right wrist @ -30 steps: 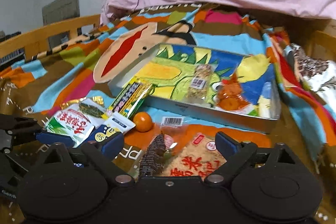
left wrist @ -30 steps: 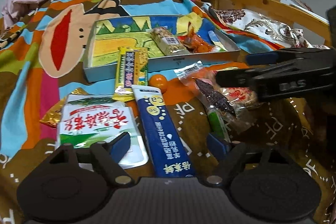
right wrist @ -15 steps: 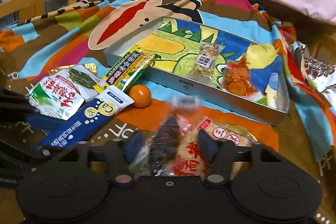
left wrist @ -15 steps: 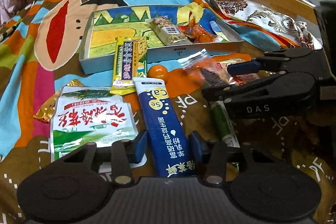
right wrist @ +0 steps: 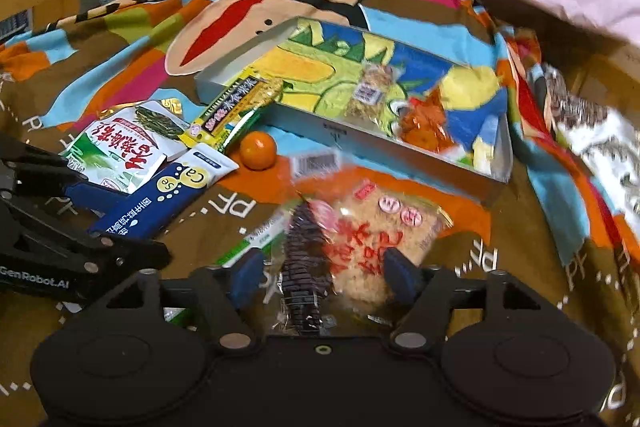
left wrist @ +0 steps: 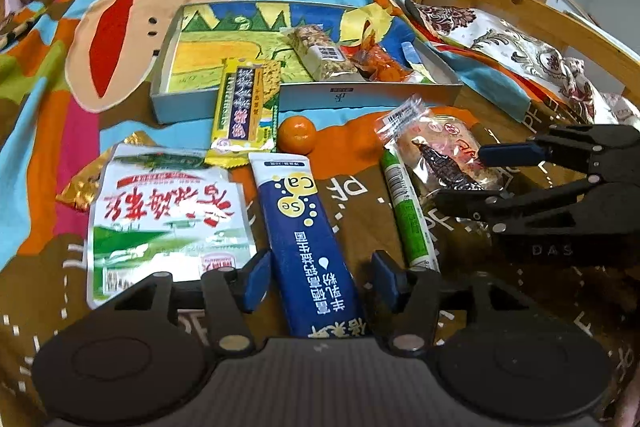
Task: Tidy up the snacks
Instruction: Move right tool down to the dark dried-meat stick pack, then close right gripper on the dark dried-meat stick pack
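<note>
On the bright patterned blanket (left wrist: 48, 115) a shallow open box (left wrist: 340, 95) sits beyond a scatter of snacks, with a few packets already in its right end. The yellow cracker packet (left wrist: 244, 111) leans over its near wall, half in and half out, so a knock to the box could tip it back onto the blanket. Nearer the cameras lie the white-and-green pouch (left wrist: 160, 215) and the blue tube box (left wrist: 308, 239).

The left gripper (left wrist: 318, 281) straddles the near end of that blue box. Its jaws have just been opening from a narrower setting and now stand apart, the pads clear of the box sides, so nothing is gripped. If it lifted now, the box would stay behind, and a grip taken so near the end would likely let the long box droop.

The right gripper (right wrist: 322, 277) is likewise part open, its jaws having just widened around a clear crackly packet (right wrist: 360, 235) holding a dark strip. The film is slippery and could slide out or drag the green stick (right wrist: 248, 247) beside it. The small orange (left wrist: 297, 135) could roll.

The right view is motion-blurred, so contact between pads and wrapper is unclear. Both packets' near ends vanish behind the gripper bodies.
</note>
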A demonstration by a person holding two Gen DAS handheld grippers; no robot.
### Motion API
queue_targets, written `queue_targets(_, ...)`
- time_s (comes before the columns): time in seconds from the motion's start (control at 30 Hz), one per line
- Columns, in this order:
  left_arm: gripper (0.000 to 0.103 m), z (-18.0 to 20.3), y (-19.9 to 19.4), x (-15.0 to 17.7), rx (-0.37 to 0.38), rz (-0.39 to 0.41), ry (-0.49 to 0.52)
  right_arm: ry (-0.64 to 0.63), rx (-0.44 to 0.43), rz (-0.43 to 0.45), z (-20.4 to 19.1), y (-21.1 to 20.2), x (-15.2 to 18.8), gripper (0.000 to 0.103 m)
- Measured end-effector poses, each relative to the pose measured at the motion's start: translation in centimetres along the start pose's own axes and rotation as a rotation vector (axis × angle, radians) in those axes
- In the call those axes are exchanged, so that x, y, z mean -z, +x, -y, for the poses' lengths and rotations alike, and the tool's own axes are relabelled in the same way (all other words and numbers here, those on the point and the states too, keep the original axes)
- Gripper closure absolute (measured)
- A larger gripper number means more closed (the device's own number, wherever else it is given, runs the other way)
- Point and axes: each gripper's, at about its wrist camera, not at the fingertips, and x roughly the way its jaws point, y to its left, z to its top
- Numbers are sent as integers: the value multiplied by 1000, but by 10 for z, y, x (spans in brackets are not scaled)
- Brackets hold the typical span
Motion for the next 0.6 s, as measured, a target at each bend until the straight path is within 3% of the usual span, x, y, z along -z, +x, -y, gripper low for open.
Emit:
queue_targets(0.13,45,-5,3,0,8,0,-21,9,16,-25,1,-5,8,28)
queue_targets(0.2,53,-7,3,0,1,2,-32,-2,25,-30,-3,-4,10,28)
queue_targets(0.37,55,-6,1,2,-6,5,-28,-138,80,-23,-23,-6,15,29)
queue_targets(0.6,55,-6,0,1,-6,7,-34,-72,63,-23,-18,-14,14,35)
